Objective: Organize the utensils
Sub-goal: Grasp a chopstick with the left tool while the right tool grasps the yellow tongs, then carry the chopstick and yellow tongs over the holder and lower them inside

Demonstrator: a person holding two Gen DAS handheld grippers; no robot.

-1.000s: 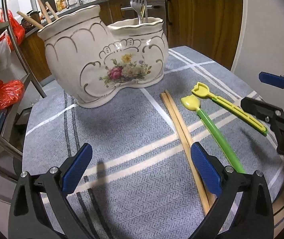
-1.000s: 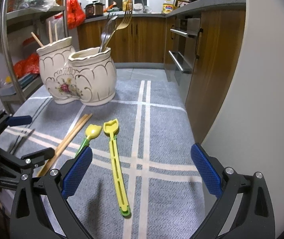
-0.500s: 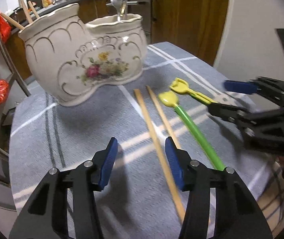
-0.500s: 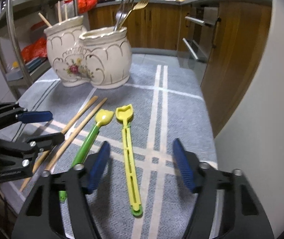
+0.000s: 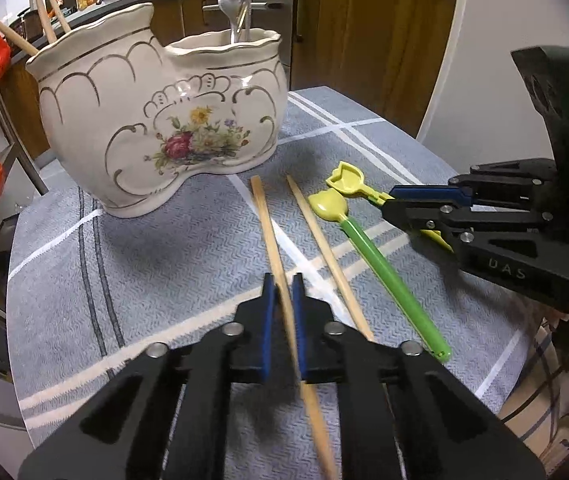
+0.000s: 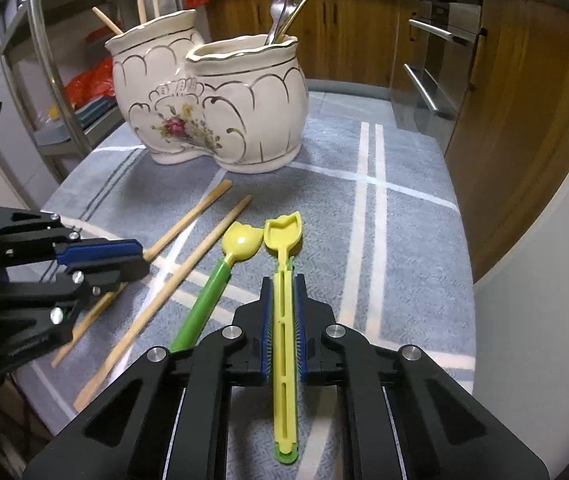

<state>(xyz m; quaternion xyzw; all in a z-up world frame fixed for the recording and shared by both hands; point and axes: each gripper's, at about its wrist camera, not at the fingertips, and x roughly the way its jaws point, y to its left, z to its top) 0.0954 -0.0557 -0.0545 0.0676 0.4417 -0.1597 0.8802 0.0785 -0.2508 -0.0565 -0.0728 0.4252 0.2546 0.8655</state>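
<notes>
**benchwatcher:** so how far along is this? looks about half done to me; the ceramic holder already has wooden chopsticks poking out of its left compartment and forks standing in the right one; but four things are on the bench, lying on the grey cloth in front of it: two loose chopsticks, a green-handled spoon and a yellow spoon.

**umi_fan:** yep, none of those four is in the holder yet; the left gripper is pressed together on the left chopstick, pinching it partway along; the other chopstick lies just beside it, untouched; the right gripper has the yellow spoon's handle between its pads and is closing onto it, pads look like they're touching it already; both things seem to be down on the cloth, not lifted, as far as I can tell.

**benchwatcher:** and versus a second back?

**umi_fan:** big change; both grippers were spread wide then, hovering with nothing between the pads; half a second ago they were half closed; also the two chopsticks were lying tight together and now they've splayed apart at the holder end; the spoons sit about where they were.
</notes>
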